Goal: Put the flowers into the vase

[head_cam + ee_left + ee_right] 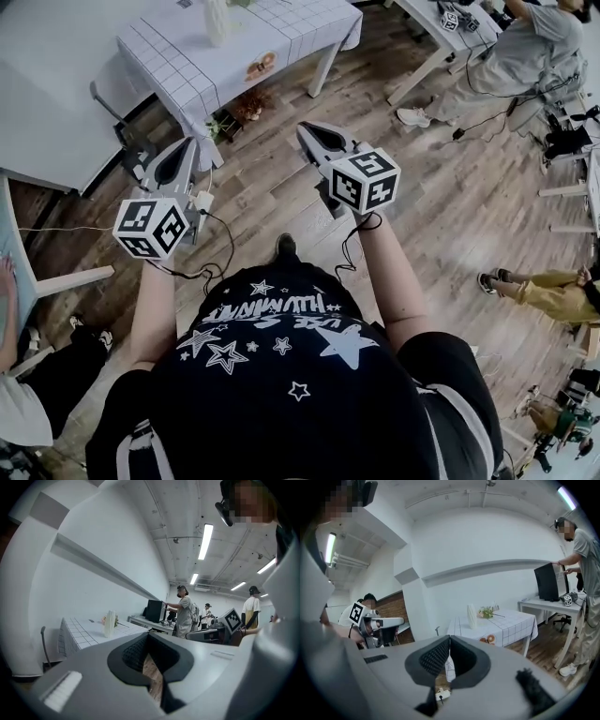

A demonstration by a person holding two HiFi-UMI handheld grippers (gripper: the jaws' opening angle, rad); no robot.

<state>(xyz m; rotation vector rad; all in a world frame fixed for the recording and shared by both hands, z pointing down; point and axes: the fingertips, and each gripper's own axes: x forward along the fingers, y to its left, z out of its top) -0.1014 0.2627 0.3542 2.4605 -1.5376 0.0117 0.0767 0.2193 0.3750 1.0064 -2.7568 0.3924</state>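
Flowers (487, 612) lie on the checked-cloth table (513, 623) right of centre in the right gripper view, just beside the white ribbed vase (472, 616), which stands upright on the same cloth. In the head view that table sits at the top edge, with the vase at its far side. The left gripper (187, 142) and the right gripper (306, 128) are held mid-frame over the wooden floor (272, 202), short of the table. Each has its jaws pressed together with nothing between them.
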